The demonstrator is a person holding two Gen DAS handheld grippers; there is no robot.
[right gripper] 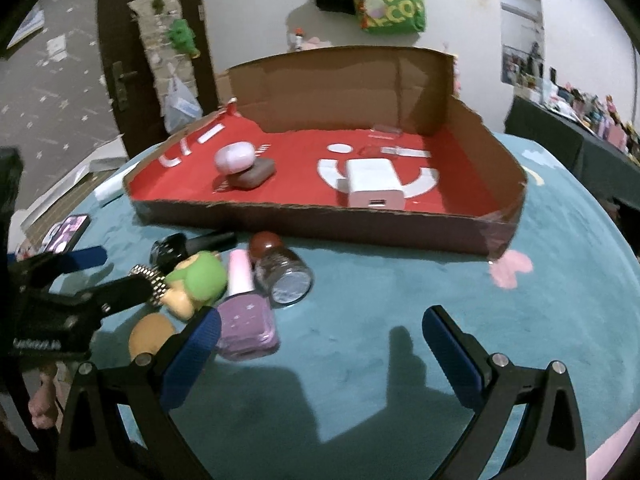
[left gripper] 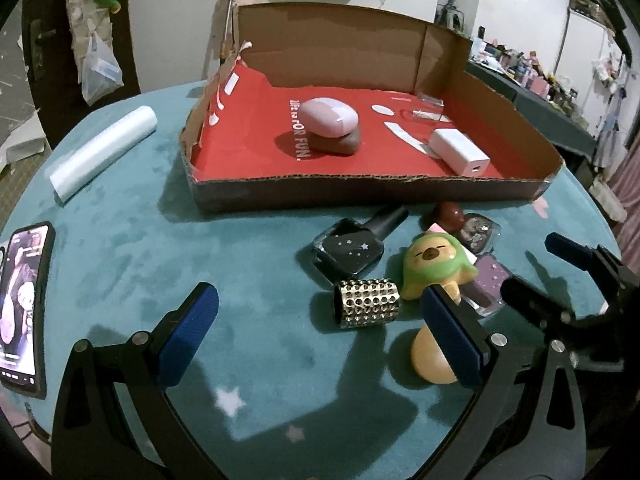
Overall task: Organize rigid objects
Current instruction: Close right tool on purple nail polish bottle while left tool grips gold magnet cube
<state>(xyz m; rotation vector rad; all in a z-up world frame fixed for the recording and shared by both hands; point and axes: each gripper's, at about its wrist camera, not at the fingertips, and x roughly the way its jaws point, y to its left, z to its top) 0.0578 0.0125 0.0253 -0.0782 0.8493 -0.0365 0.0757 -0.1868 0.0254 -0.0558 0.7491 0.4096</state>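
A cardboard tray (left gripper: 360, 194) with a red floor holds a pink case (left gripper: 328, 117) on a brown case (left gripper: 336, 142), a white charger (left gripper: 460, 151) and a clear piece (left gripper: 428, 112). In front lie a black nail polish bottle (left gripper: 352, 250), a studded metal cylinder (left gripper: 367, 302), a green-hooded yellow toy (left gripper: 434, 266), a purple polish bottle (right gripper: 246, 316), a glitter jar (right gripper: 286, 274) and a yellow egg shape (left gripper: 430, 358). My left gripper (left gripper: 320, 332) is open over the cloth, its right finger beside the toy. My right gripper (right gripper: 322, 346) is open, beside the purple bottle.
A teal cloth covers the round table (left gripper: 160, 248). A phone (left gripper: 22, 308) lies at the left edge and a roll of clear bags (left gripper: 104, 152) lies behind it. A door and a wall with hanging bags stand beyond the table.
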